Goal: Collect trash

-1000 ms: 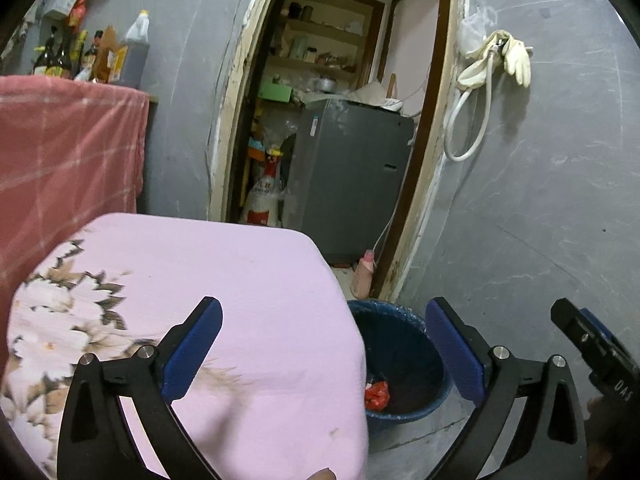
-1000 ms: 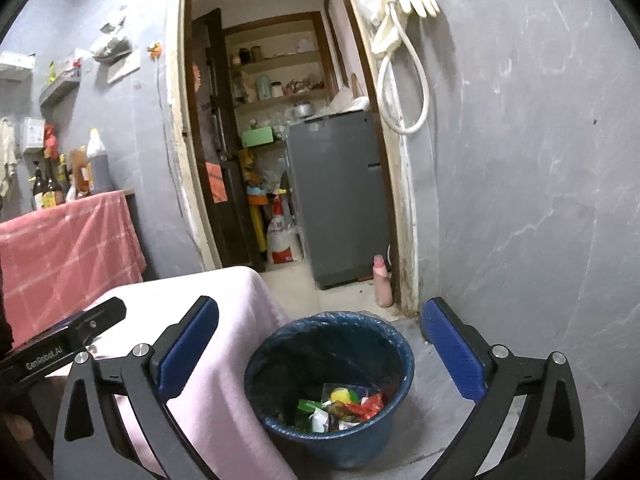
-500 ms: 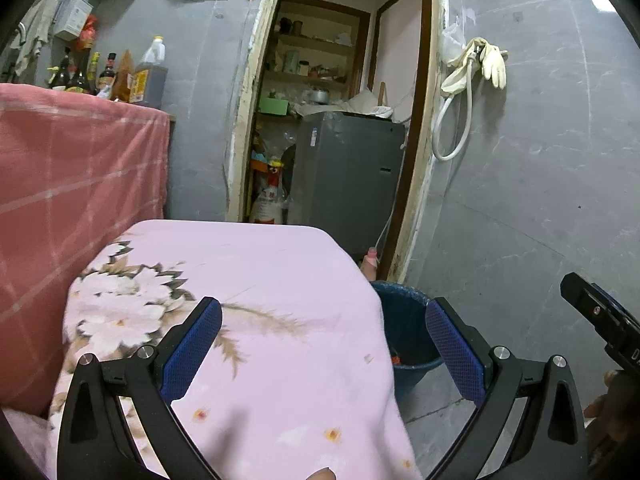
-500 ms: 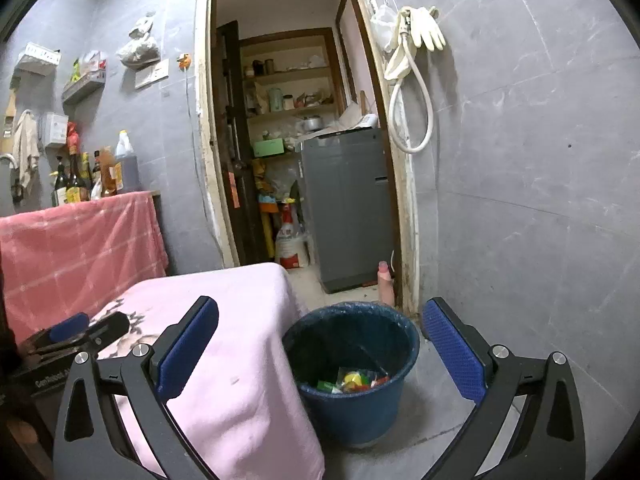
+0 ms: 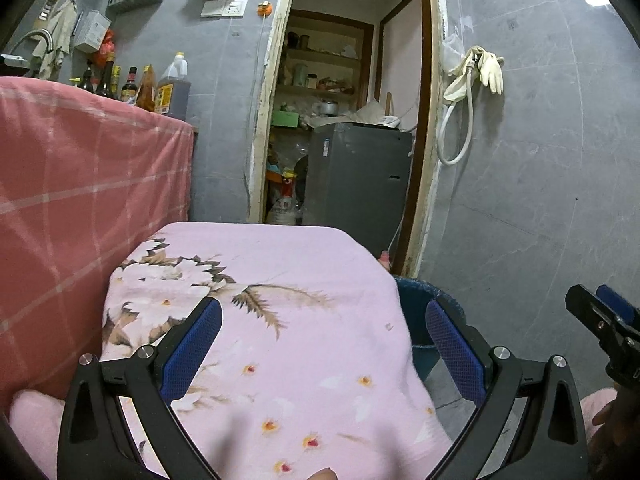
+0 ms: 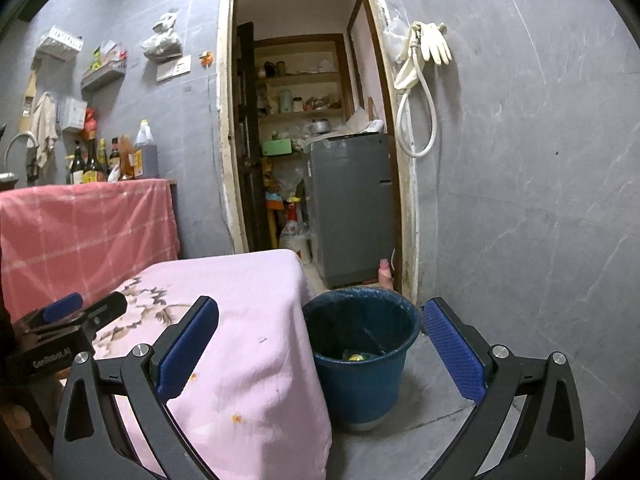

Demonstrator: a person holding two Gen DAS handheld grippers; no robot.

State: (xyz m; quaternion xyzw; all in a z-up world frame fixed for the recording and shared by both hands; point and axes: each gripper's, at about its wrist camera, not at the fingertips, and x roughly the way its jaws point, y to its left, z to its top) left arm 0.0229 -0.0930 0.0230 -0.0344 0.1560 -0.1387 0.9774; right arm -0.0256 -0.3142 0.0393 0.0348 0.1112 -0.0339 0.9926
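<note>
— So where do the 2 grippers sit?

— Low in each frame. The left gripper (image 5: pixel 323 344) hangs over the pink floral tablecloth (image 5: pixel 280 280), its blue pads (image 5: pixel 191 350) spread wide with nothing between them. The right gripper (image 6: pixel 320 350) has its pads (image 6: pixel 454 350) just as far apart, also empty.

— And the trash?

— Down inside the blue bucket (image 6: pixel 360 376), which stands on the grey floor at lower centre of the right wrist view, just beside the hanging edge of the cloth. A few scraps, yellow and green (image 6: pixel 355 357), show at its bottom. From the left wrist view only a slice of the bucket rim (image 5: pixel 424 286) shows past the table's right corner.

— Anything on the cloth?

— Only its printed flowers and a few small specks.

— What's behind?

— A doorway at upper centre with a grey washing machine (image 6: pixel 352 208) inside, cream rubber gloves (image 6: pixel 434 42) and a white hose hanging to its right, and bottles (image 6: pixel 104 160) above a red checked cloth (image 6: pixel 80 232) at the left.
</note>
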